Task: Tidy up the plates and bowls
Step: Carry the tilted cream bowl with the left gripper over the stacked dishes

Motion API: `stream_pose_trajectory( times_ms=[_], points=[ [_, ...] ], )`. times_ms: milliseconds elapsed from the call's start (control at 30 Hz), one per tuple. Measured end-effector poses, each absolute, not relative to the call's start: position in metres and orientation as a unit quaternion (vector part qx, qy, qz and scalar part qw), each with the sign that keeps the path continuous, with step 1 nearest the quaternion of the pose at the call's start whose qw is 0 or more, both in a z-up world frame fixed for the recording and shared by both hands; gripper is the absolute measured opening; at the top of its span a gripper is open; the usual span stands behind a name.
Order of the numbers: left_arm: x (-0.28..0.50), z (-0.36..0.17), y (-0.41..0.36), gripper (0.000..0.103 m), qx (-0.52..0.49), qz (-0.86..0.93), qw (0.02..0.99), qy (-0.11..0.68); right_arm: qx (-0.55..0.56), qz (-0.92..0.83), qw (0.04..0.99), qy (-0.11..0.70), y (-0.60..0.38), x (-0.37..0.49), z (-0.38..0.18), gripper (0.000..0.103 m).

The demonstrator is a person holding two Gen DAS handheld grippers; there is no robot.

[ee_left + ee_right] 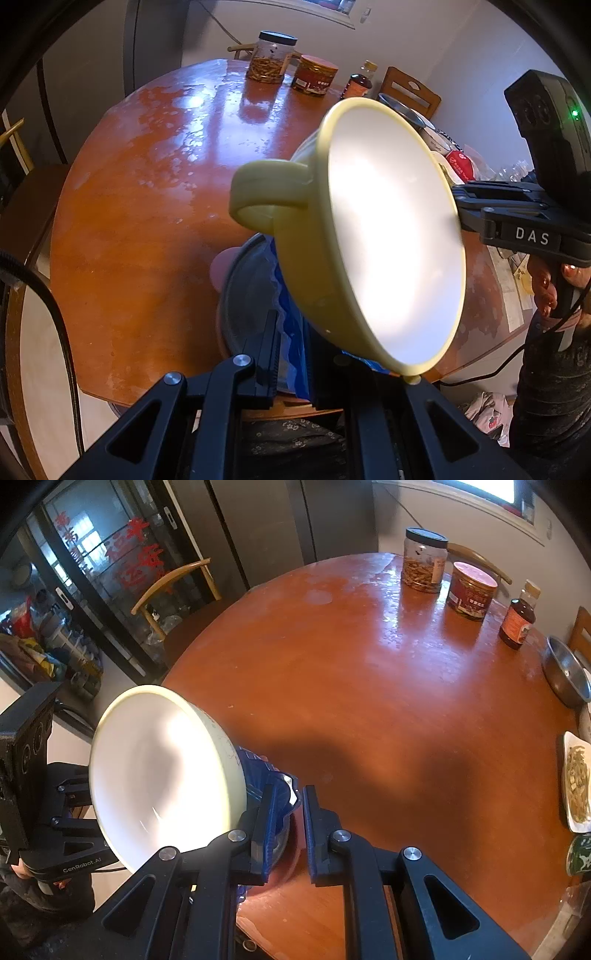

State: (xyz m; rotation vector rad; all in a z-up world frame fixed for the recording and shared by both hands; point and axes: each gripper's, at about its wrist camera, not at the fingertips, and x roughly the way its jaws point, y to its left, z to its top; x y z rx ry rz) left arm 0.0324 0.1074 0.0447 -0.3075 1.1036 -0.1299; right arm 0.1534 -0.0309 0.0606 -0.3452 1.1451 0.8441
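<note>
A pale yellow bowl (pixel 391 236) with a white inside and a foot ring is tilted on its edge above the round wooden table (pixel 147 206). It also shows in the right wrist view (pixel 162 775). My left gripper (pixel 291 354) is shut on a blue ruffled glass dish (pixel 286 325) that lies under the bowl, with a grey plate (pixel 247 295) beside it. My right gripper (pixel 288 808) stands partly open around the rim of the blue dish (pixel 280 786), right of the bowl. In the left wrist view the right gripper's tip reaches the bowl's far rim.
Two jars (pixel 424 561) (pixel 471 590) and a sauce bottle (pixel 517 620) stand at the table's far side. A steel bowl (pixel 565 672) and a white plate of food (pixel 578 782) sit at the right edge. A wooden chair (pixel 173 587) stands left of the table.
</note>
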Motion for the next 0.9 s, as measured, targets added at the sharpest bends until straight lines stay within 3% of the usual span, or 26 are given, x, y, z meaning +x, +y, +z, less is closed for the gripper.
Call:
stream_pose_trajectory(
  times_ms=[900],
  points=[
    [0.032, 0.010, 0.112, 0.012, -0.150, -0.068, 0.818, 0.551, -0.161, 0.376, 0.729, 0.549, -0.019, 0.149, 0.024, 0.014]
  ],
)
